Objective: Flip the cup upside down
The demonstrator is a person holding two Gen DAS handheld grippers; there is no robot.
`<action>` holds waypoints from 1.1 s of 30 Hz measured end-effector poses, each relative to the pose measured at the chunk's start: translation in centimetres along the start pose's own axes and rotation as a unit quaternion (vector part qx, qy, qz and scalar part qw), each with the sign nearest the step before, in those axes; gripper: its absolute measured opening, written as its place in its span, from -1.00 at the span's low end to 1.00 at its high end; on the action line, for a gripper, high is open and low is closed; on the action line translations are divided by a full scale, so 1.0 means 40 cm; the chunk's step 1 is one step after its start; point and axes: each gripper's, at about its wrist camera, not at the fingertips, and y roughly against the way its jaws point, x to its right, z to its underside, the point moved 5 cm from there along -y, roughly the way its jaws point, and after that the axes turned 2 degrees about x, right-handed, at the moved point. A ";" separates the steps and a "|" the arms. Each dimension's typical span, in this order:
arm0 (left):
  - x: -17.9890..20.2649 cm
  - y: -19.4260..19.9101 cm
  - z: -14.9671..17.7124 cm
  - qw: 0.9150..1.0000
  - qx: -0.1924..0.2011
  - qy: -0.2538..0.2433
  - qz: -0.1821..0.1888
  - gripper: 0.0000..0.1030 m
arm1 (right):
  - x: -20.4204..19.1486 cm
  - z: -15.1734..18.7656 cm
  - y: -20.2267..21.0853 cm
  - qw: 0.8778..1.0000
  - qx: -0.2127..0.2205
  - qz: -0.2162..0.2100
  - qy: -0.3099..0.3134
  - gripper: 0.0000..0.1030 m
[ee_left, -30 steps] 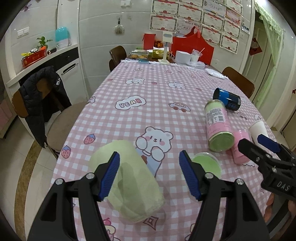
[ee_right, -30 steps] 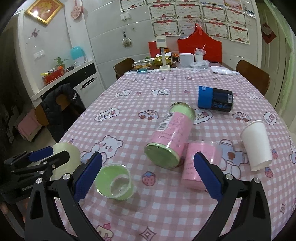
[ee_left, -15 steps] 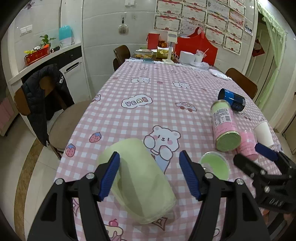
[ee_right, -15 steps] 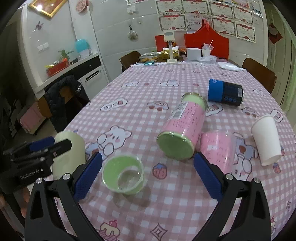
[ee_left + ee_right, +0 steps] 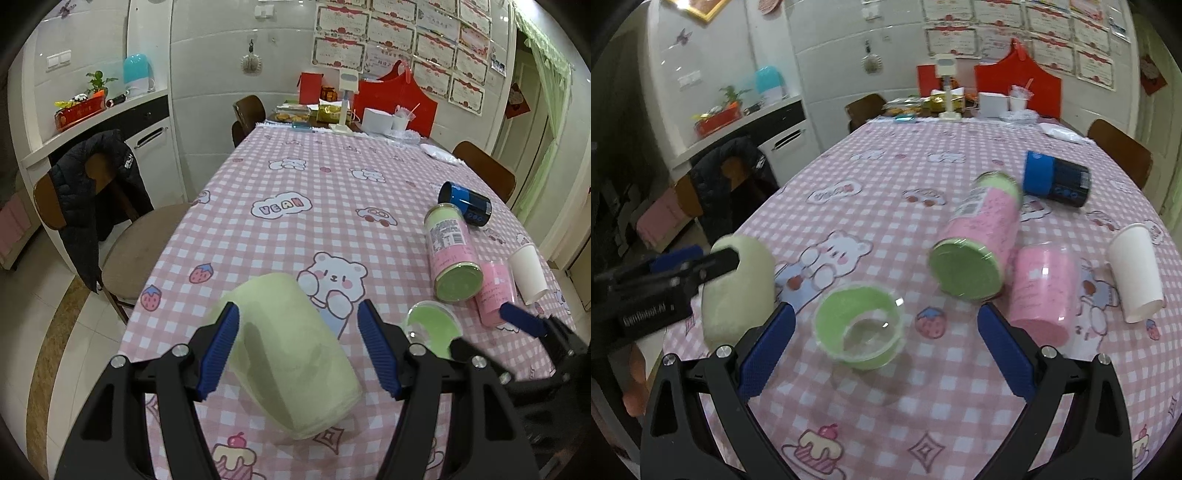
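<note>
A pale green cup lies on its side on the pink checked tablecloth, near the front left edge. My left gripper is open with its fingers on either side of the cup, not pressing it. The cup also shows in the right wrist view with the left gripper beside it. A small clear cup with a green band stands mouth up in front of my right gripper, which is open and empty just short of it.
A pink and green can, a pink cup, a white paper cup and a blue and black can lie on their sides to the right. A chair with a dark jacket stands left of the table.
Both grippers have moved forward. The pale green cup now sits deeper between the left fingers, and the small green-banded cup is closer to the right gripper. Both stay open.
</note>
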 end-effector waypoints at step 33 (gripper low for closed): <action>0.063 0.018 0.057 0.999 0.006 -0.027 0.022 0.28 | 0.067 0.118 -0.008 0.998 -0.030 0.059 0.004 0.07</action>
